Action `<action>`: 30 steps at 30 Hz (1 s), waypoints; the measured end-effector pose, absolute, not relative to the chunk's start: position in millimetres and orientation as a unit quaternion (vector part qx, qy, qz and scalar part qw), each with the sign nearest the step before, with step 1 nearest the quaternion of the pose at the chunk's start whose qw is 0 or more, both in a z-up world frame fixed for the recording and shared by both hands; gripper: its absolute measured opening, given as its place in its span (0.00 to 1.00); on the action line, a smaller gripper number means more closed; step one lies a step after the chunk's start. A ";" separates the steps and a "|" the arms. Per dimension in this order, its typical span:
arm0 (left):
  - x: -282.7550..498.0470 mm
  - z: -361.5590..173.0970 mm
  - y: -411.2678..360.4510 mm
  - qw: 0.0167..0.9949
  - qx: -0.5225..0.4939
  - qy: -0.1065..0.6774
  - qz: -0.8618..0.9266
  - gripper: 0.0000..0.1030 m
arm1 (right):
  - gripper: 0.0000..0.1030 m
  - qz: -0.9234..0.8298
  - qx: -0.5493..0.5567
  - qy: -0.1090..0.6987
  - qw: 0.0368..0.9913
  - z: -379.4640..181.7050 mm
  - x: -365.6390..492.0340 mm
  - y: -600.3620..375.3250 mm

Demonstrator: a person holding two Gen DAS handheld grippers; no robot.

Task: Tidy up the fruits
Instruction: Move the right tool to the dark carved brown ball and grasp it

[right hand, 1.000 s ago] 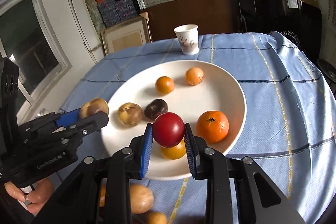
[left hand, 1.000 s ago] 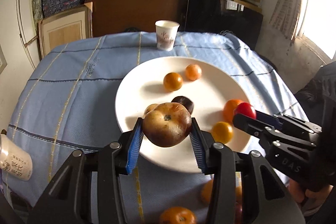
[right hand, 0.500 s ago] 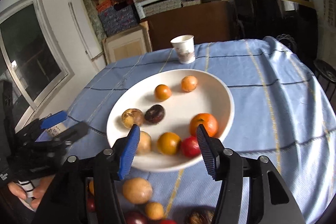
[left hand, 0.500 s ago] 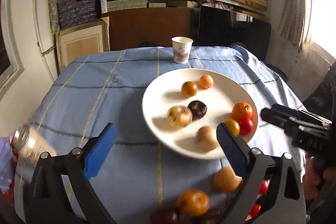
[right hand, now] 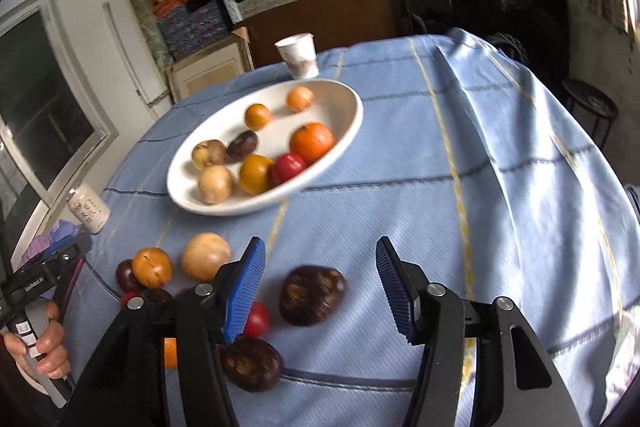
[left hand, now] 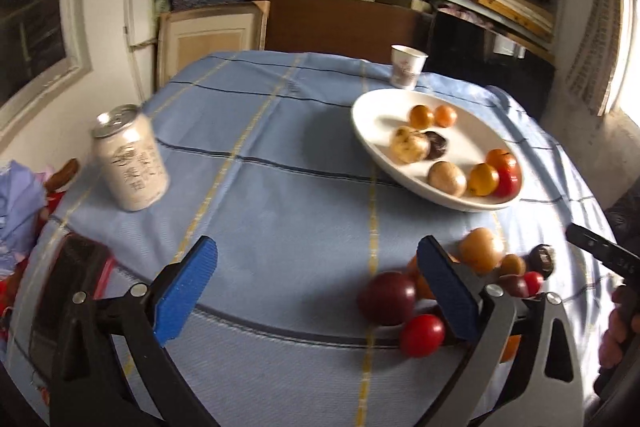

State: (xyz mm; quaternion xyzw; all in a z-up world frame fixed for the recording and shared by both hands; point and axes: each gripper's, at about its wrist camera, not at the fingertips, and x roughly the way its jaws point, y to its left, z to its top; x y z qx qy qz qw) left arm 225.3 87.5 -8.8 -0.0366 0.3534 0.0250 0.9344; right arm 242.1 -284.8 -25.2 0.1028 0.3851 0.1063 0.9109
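Both your left gripper (left hand: pixel 316 291) and right gripper (right hand: pixel 320 287) gape empty. The wrinkled dark purple-brown fruit (right hand: pixel 312 295) lies on the blue checked tablecloth (right hand: pixel 460 219); judging it light and round, grasp across its middle gently.

A round white ceramic plate (right hand: pixel 344 131) is sitting on the blue checked tablecloth (right hand: pixel 500 187), holding eight fruits. Behind it, a white paper cup (right hand: pixel 298 55) is standing near the table's far edge. To the plate's left, well apart, a pale drink can (left hand: pixel 130 163) is standing upright. In front of the plate, a cluster of loose fruits is lying on the cloth, among them a wrinkled dark-brown fruit (right hand: pixel 312 293).
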 end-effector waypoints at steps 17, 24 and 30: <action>224.4 -13.4 78.1 0.931 -0.010 0.363 0.025 0.95 | 0.57 0.096 0.028 0.395 0.913 -32.8 237.3 -260.6; 225.4 -15.2 75.5 0.930 -0.003 0.367 0.026 0.95 | 0.57 0.095 0.026 0.398 0.912 -33.7 238.0 -260.5; 225.3 -16.0 76.4 0.930 -0.006 0.368 0.026 0.95 | 0.57 0.094 0.020 0.400 0.911 -35.4 238.9 -259.2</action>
